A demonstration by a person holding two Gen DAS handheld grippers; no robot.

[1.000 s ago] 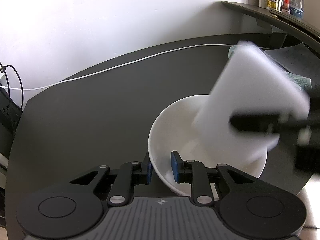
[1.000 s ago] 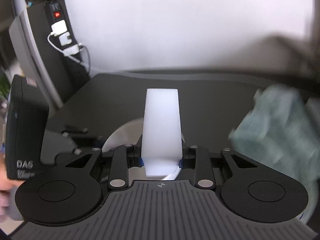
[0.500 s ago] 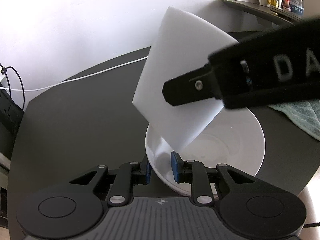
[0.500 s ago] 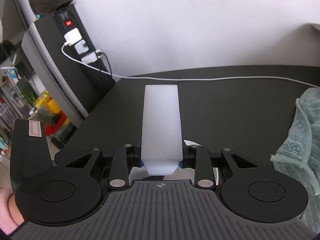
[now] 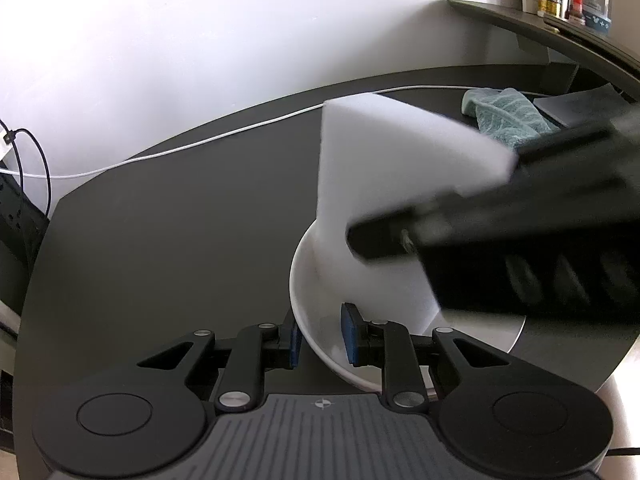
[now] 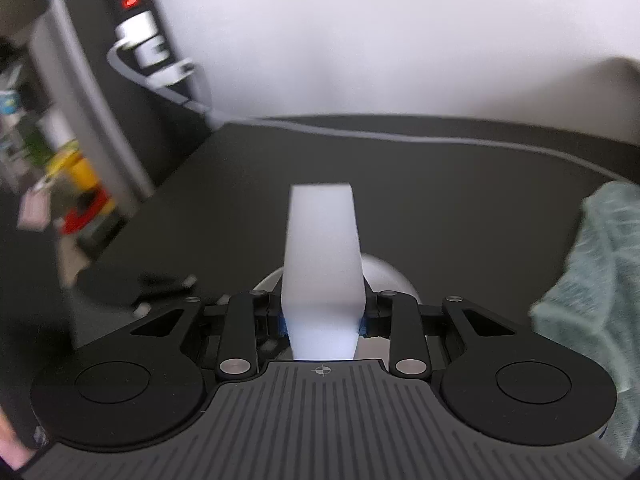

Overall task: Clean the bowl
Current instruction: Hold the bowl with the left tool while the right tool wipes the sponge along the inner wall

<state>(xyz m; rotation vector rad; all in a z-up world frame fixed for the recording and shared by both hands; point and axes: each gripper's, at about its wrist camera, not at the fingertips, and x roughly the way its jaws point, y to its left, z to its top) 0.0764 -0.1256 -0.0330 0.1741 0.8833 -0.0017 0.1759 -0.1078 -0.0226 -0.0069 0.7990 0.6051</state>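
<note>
Two tongs we hold over the dark worktop [image 5: 180, 220]. Our left tongs [image 5: 320, 334] are closed on the near rim of the round white ceramic bowl [image 5: 316, 332], one blue pad inside, one outside. Our right tongs [image 6: 322, 322] grip the white rectangular foam sponge [image 6: 322, 256], which dips into the bowl. A folded teal towel [image 5: 504, 114] lies well behind.

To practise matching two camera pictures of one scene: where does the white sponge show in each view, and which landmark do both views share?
Left wrist view: the sponge stands right of centre, reaching down into the bowl, clamped by the blurred right gripper.
Right wrist view: the sponge rises dead centre between that gripper's fingers, the bowl behind it.
Shared landmark: the green towel at the right.
</note>
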